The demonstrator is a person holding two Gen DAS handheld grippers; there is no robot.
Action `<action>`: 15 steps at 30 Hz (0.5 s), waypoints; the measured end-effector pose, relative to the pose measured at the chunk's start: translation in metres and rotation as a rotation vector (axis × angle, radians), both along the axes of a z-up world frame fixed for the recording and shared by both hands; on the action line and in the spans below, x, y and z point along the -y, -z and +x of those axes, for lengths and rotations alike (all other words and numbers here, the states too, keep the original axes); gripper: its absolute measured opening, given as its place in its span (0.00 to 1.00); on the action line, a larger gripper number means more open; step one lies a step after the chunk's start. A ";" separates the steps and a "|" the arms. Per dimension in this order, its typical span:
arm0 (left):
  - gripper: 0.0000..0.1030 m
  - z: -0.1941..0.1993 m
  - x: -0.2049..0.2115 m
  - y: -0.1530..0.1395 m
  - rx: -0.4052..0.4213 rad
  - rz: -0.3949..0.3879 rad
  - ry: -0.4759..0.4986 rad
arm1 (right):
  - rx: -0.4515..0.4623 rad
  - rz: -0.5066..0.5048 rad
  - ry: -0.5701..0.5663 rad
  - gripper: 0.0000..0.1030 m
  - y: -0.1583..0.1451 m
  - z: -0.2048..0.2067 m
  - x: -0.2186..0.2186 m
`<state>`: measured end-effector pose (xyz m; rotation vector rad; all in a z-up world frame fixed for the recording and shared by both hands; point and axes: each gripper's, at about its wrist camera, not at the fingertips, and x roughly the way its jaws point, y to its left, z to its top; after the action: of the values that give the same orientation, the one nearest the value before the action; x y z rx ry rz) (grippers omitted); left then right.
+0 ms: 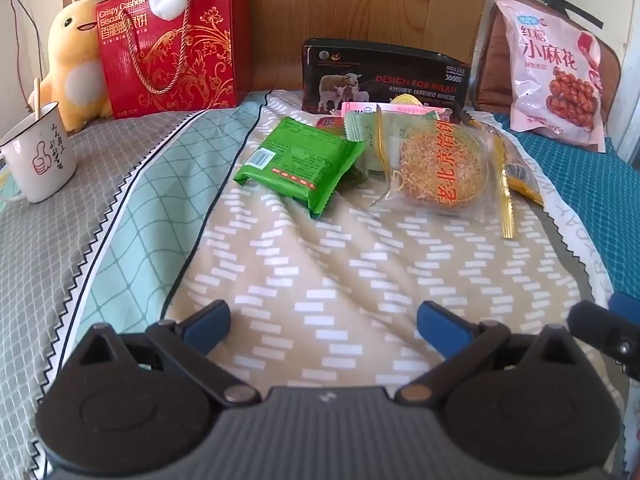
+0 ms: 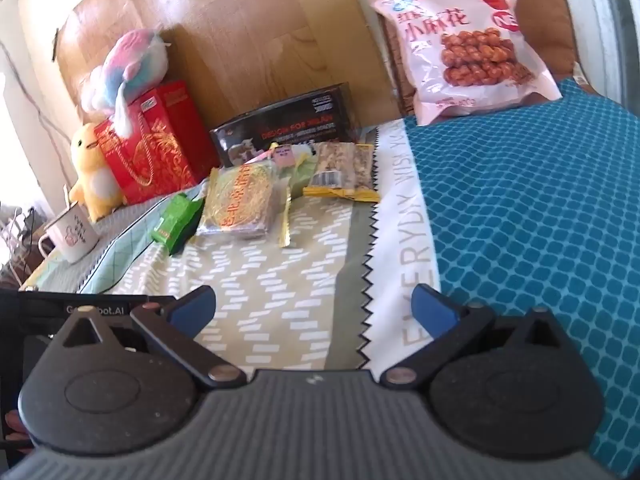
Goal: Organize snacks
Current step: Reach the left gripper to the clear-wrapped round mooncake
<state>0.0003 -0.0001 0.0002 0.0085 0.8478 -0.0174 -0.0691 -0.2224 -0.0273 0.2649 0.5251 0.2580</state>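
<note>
A heap of small snacks lies on the patterned cloth ahead of both grippers. It holds a green packet (image 1: 298, 164) (image 2: 177, 224), a clear-wrapped sesame cake (image 1: 436, 166) (image 2: 240, 204) and a yellow-edged nut bar (image 2: 340, 172) (image 1: 520, 178). A black box (image 1: 384, 78) (image 2: 284, 126) stands upright behind the heap. My left gripper (image 1: 324, 322) is open and empty, well short of the snacks. My right gripper (image 2: 314, 310) is open and empty too, over the cloth near the zigzag seam. At the left view's right edge the right gripper shows as a dark shape.
A red gift box (image 1: 168, 46) (image 2: 156, 140), a yellow plush duck (image 1: 74, 68) (image 2: 94, 168) and a white mug (image 1: 38, 152) (image 2: 74, 234) stand at the left. A pink bag of fried twists (image 1: 556, 76) (image 2: 468, 44) leans on a brown cushion at the back right. A wooden headboard (image 1: 360, 0) closes the back.
</note>
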 end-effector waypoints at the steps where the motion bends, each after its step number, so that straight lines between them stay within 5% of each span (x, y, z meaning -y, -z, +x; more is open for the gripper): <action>1: 1.00 0.000 0.000 0.000 0.001 -0.007 0.004 | 0.005 0.004 -0.005 1.00 0.000 0.002 -0.001; 7: 1.00 -0.023 -0.013 -0.006 0.083 -0.071 0.080 | 0.055 -0.134 -0.113 0.94 0.001 0.030 -0.031; 12: 1.00 -0.032 -0.016 -0.010 0.080 -0.069 0.155 | 0.050 -0.247 -0.189 0.78 -0.006 0.055 -0.046; 15: 1.00 -0.021 -0.031 -0.019 0.024 -0.189 0.159 | 0.023 -0.261 -0.213 0.72 -0.004 0.072 -0.048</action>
<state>-0.0207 0.0311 0.0192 -0.1014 0.8168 -0.2462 0.0030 -0.1747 -0.0235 -0.0482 0.5583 0.3947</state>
